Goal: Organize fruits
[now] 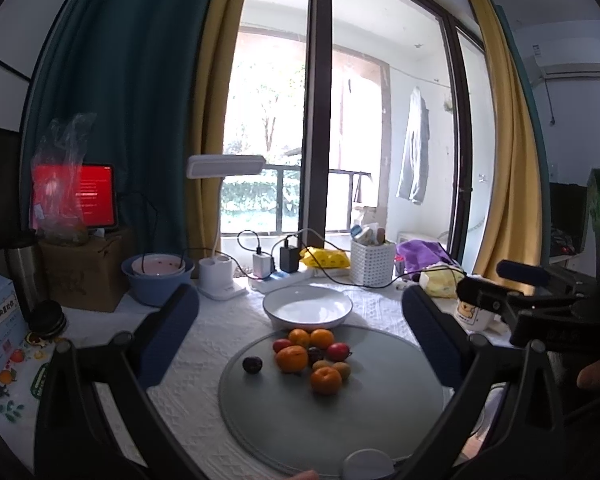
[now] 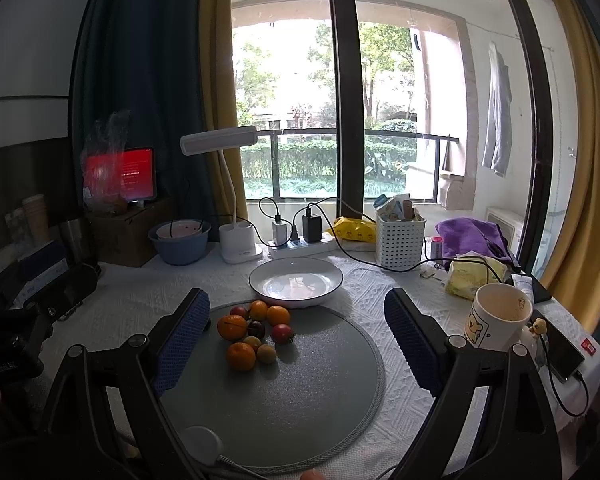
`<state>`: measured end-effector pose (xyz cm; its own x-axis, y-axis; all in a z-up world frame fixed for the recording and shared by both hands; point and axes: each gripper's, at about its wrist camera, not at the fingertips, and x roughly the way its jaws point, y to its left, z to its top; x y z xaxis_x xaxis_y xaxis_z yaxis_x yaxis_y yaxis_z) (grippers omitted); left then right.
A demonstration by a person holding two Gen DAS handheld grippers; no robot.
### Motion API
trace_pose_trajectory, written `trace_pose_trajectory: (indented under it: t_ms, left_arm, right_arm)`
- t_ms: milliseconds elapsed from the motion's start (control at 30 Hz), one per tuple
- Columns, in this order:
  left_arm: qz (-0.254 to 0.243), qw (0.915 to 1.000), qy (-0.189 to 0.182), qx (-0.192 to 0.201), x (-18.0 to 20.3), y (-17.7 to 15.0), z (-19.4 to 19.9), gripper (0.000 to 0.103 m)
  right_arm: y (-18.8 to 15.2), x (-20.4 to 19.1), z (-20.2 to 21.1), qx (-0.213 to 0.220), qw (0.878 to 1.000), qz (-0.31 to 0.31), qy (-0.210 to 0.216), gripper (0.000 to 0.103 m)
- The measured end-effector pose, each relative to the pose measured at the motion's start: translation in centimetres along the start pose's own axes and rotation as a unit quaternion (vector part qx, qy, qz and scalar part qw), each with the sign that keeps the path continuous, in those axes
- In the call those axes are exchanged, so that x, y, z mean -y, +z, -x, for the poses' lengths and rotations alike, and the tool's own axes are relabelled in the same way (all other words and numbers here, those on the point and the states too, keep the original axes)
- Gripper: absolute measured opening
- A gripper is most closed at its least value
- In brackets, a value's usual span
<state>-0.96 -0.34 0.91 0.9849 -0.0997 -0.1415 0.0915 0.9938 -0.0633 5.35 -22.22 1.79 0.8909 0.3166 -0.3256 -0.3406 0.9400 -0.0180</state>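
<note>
A pile of small fruits lies on a round grey mat (image 1: 380, 408) (image 2: 320, 392): several oranges (image 1: 291, 358) (image 2: 241, 356), red plums (image 1: 338, 351) (image 2: 282, 333), yellow-green fruits (image 1: 342, 369) (image 2: 266, 353) and a dark plum (image 1: 252, 364) apart to the left. An empty white plate (image 1: 307, 307) (image 2: 296, 282) sits just behind the mat. My left gripper (image 1: 300, 320) is open and empty, above the mat's near side. My right gripper (image 2: 298, 312) is open and empty, to the right of the pile. The right gripper's body shows in the left wrist view (image 1: 540, 308).
A white basket (image 2: 400, 236), power strip with chargers (image 2: 300, 240), desk lamp (image 2: 236, 240), blue bowl (image 2: 180, 242) and cardboard box (image 2: 128, 232) line the table's back. A bear mug (image 2: 498, 316), phone (image 2: 562, 350) and purple cloth (image 2: 472, 236) sit right. A white puck (image 2: 202, 442) lies near.
</note>
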Motion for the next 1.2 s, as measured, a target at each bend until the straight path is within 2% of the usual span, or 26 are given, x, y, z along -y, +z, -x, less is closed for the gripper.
trace_pose_trajectory:
  t_ms: [867,1033,1200]
  left_arm:
    - [0.005,1.0000,0.007,0.002,-0.1,-0.2,-0.5,0.102]
    - [0.003,0.9999,0.006,-0.013,0.1,-0.8,-1.2,0.102]
    - [0.000,0.9987,0.009,-0.050,0.4,-1.8,-2.9,0.102]
  right_arm:
    - [0.2,-0.1,-0.2,-0.002,1.000,0.008,-0.002,0.091]
    - [0.1,0.1,-0.4,-0.007,1.000,0.008,-0.003,0.091]
    - [-0.5,1.1,-1.6,-0.025,1.000,-0.003,-0.009,0.091]
